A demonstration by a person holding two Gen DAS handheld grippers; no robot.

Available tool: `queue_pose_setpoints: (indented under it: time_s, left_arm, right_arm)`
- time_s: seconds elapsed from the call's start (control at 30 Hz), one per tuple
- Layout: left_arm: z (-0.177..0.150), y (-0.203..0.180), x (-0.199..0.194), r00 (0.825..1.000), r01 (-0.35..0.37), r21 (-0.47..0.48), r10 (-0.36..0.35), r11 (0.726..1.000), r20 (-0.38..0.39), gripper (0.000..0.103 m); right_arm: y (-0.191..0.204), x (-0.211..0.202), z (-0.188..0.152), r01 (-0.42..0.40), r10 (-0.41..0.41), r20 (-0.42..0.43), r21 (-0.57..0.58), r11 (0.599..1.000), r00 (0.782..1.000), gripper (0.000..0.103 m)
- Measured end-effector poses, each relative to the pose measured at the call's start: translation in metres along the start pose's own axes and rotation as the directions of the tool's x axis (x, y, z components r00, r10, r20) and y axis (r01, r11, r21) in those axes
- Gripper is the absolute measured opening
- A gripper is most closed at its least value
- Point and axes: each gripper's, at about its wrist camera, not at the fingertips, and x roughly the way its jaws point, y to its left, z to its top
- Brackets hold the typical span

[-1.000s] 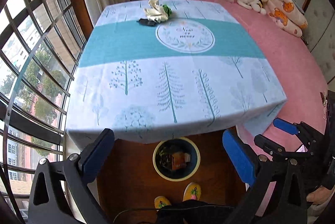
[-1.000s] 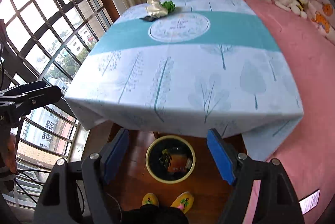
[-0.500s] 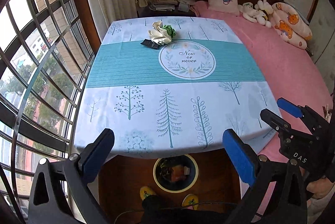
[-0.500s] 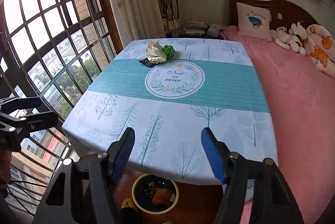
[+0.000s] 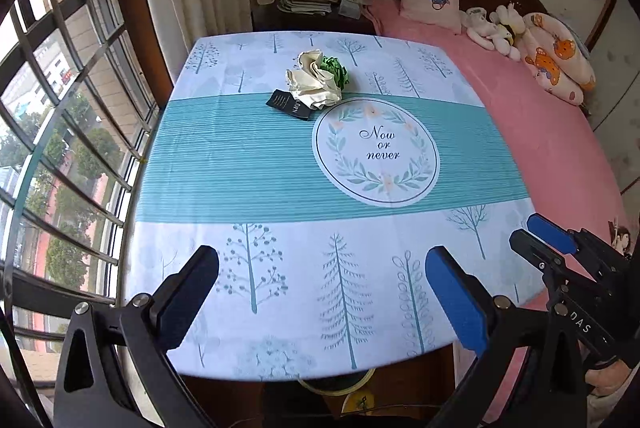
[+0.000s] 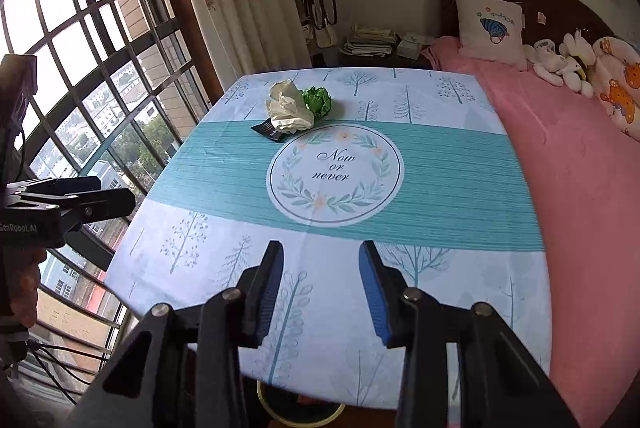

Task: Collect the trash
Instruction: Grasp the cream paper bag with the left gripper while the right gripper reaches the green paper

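Observation:
A crumpled cream paper (image 5: 314, 83) (image 6: 289, 107), a crumpled green wad (image 5: 337, 69) (image 6: 318, 101) and a flat black packet (image 5: 289, 104) (image 6: 267, 129) lie together at the far side of the table with the blue tree-print cloth (image 5: 280, 268) (image 6: 460, 268). My left gripper (image 5: 320, 292) is open wide and empty above the near edge. My right gripper (image 6: 321, 292) is open and empty above the near edge, jaws narrower. The yellow-rimmed bin (image 5: 336, 386) (image 6: 300, 414) shows only as a sliver under the table edge.
A barred window (image 5: 60, 147) runs along the left. A pink bed (image 5: 560, 147) with a pillow and soft toys lies to the right. A nightstand with stacked papers (image 6: 372, 41) stands behind the table, by the curtain.
Both grippers have risen and moved forward over the table; the bin has slid almost out of sight under the edge. The right gripper's jaws have narrowed.

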Motion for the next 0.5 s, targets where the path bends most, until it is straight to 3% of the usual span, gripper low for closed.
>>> queue_pose_setpoints:
  time_s: [0.23,0.3,0.5]
  left_arm:
    - [0.083,0.068,0.089,0.988,0.119,-0.055,-0.124,0.991,-0.097,0.102]
    - [0.104,0.084,0.119,0.979,0.146,-0.072,-0.155,0.987,-0.133,0.102]
    - [0.149,0.105,0.198,0.952,0.215,-0.091,-0.230,0.972,-0.201,0.102]
  right_arm:
    - [0.021,0.082,0.076,0.034,-0.030,-0.053,0.067,0.997,0.998,0.029]
    - [0.027,0.112,0.097,0.040,-0.033,-0.073,0.091,0.995,0.997,0.023]
    - [0.037,0.183,0.144,0.072,-0.059,-0.105,0.134,0.988,0.993,0.020]
